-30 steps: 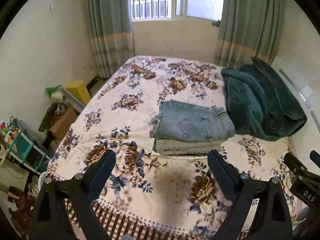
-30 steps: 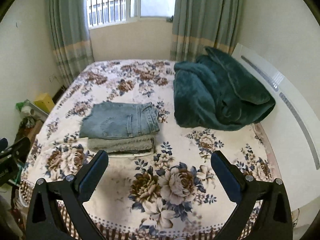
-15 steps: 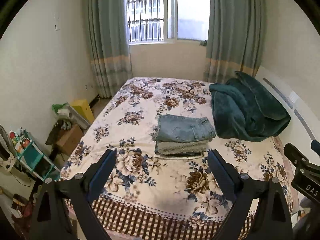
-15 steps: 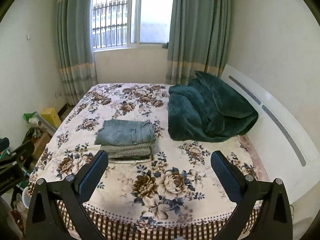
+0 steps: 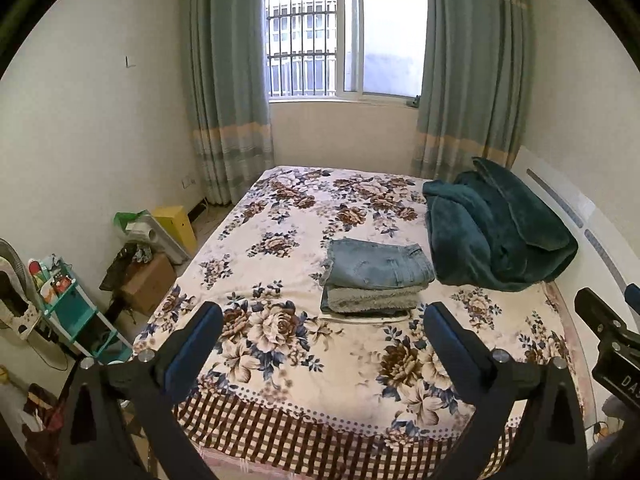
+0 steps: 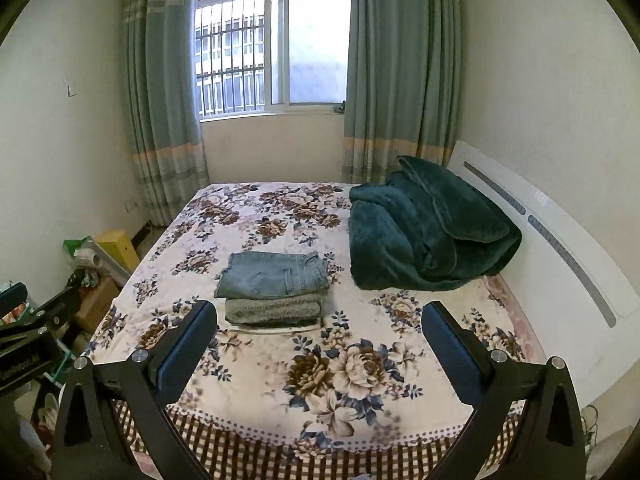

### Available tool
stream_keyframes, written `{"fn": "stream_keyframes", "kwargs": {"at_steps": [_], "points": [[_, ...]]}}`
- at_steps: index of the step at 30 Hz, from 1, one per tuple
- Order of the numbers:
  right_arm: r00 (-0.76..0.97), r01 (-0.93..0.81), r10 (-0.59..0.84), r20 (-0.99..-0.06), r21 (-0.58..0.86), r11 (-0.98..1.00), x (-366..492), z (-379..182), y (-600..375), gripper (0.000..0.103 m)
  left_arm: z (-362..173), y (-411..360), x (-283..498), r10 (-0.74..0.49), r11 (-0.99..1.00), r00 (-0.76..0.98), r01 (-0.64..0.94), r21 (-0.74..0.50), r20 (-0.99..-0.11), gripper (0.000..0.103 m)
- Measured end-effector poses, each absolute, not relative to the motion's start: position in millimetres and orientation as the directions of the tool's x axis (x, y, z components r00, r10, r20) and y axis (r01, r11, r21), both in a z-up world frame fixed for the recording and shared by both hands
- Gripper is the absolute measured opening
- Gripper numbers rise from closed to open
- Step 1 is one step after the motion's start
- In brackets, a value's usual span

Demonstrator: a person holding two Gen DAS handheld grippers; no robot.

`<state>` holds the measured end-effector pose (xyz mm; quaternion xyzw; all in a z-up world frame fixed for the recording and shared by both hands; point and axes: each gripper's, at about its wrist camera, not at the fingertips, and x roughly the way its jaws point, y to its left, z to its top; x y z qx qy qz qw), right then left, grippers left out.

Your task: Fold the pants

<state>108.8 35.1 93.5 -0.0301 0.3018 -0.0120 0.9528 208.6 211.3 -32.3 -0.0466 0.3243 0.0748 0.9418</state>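
Folded blue jeans lie in a neat stack on a floral bedspread, with their fleecy grey lining showing at the front edge. They also show in the right wrist view. My left gripper is open and empty, held well back over the foot of the bed. My right gripper is also open and empty, held back at about the same distance. Part of the right gripper shows at the right edge of the left wrist view.
A dark green blanket is heaped at the right by the white headboard. Boxes and a teal shelf crowd the floor left of the bed. A curtained window is behind the bed.
Both grippers have pulled back and away from the bed, so the folded jeans look smaller and farther off. Both stay open and empty.
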Motion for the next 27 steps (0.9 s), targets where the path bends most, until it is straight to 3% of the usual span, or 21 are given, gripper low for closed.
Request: {"fn": "stream_keyframes", "kwargs": {"at_steps": [27], "points": [[0.800, -0.028, -0.007, -0.600, -0.048, 0.998, 119, 82, 48, 0.103, -30, 212, 198, 0.123, 0.985, 0.777, -0.169, -0.016, -0.618, 0.103]]}}
